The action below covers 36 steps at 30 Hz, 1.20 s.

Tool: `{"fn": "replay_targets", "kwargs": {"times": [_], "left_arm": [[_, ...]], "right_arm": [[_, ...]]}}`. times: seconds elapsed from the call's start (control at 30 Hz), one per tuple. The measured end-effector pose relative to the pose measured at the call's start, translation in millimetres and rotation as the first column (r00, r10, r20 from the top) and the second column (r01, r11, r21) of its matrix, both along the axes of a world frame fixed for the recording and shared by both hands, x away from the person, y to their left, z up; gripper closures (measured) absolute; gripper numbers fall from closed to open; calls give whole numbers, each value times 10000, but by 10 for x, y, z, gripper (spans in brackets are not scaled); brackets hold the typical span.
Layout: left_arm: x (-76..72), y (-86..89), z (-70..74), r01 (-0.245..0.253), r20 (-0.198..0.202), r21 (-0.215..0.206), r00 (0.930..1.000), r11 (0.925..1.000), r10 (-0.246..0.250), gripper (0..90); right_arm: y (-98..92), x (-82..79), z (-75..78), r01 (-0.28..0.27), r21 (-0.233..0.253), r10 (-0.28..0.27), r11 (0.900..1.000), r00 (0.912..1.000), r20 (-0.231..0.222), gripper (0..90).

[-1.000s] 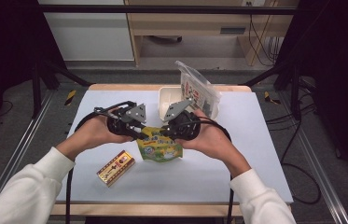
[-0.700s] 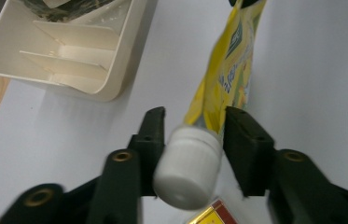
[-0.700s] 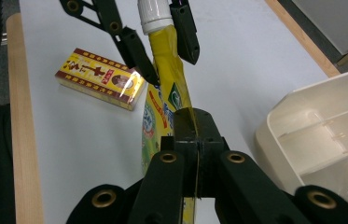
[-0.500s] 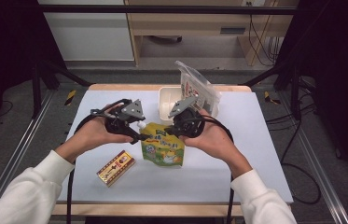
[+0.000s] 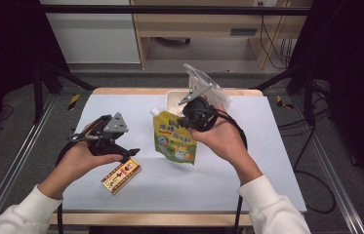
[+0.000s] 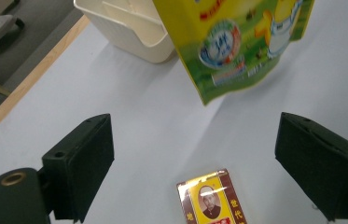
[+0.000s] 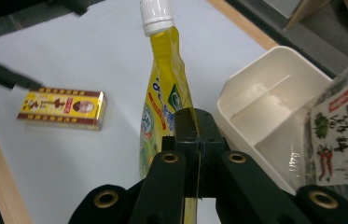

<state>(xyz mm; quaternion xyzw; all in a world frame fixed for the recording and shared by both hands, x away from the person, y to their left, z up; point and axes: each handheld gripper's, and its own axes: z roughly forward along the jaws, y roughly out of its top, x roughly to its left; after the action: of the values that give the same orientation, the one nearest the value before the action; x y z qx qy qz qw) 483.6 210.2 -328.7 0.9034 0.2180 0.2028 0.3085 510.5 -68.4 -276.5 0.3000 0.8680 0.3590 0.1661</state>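
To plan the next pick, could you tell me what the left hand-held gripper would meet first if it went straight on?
Probably the yellow-and-brown box lying on the table, centred between its open jaws; depth is unclear.

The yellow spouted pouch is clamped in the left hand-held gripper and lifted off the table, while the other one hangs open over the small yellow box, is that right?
Not quite: the right hand-held gripper clamps the yellow spouted pouch, as the right gripper view shows, its jaws shut on the pouch's edge. The rest holds: the pouch is lifted off the table, and the left hand-held gripper hangs open over the small yellow box.
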Motion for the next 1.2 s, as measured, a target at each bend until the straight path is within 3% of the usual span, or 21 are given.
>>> {"fn": "replay_targets", "kwargs": {"times": [0.1,0.27,0.6,0.67,0.77,0.87,0.93,1.2], "left_arm": [[-61,66,-99,-284,38,-131,9996,9995,284,110],[-109,171,-316,-824,-178,-699,9965,9941,813,107],[-136,360,-789,-1803,-342,-803,9834,9803,1781,106],[-140,400,-846,-1964,-231,-644,9805,9784,1953,106],[-165,453,-886,-2169,-61,-595,9762,9744,2169,104],[-198,496,-917,-2384,5,-861,9709,9673,2394,104],[-212,522,-931,-2388,12,-699,9709,9686,2394,105],[-243,602,-943,-2646,-61,-1055,9641,9586,2655,106]], "right_arm": [[-4,32,94,462,128,-463,9989,9989,110,900],[-9,121,200,1198,465,-1213,9917,9921,315,900],[3,286,329,2501,888,-2538,9641,9667,336,900],[11,314,367,2709,898,-2750,9584,9607,369,900],[16,359,424,3133,934,-3184,9451,9469,455,900],[23,411,476,3565,980,-3629,9291,9301,570,900],[37,450,509,3871,971,-3937,9169,9172,614,900],[118,622,571,4743,621,-4782,8782,8741,856,900]]}}
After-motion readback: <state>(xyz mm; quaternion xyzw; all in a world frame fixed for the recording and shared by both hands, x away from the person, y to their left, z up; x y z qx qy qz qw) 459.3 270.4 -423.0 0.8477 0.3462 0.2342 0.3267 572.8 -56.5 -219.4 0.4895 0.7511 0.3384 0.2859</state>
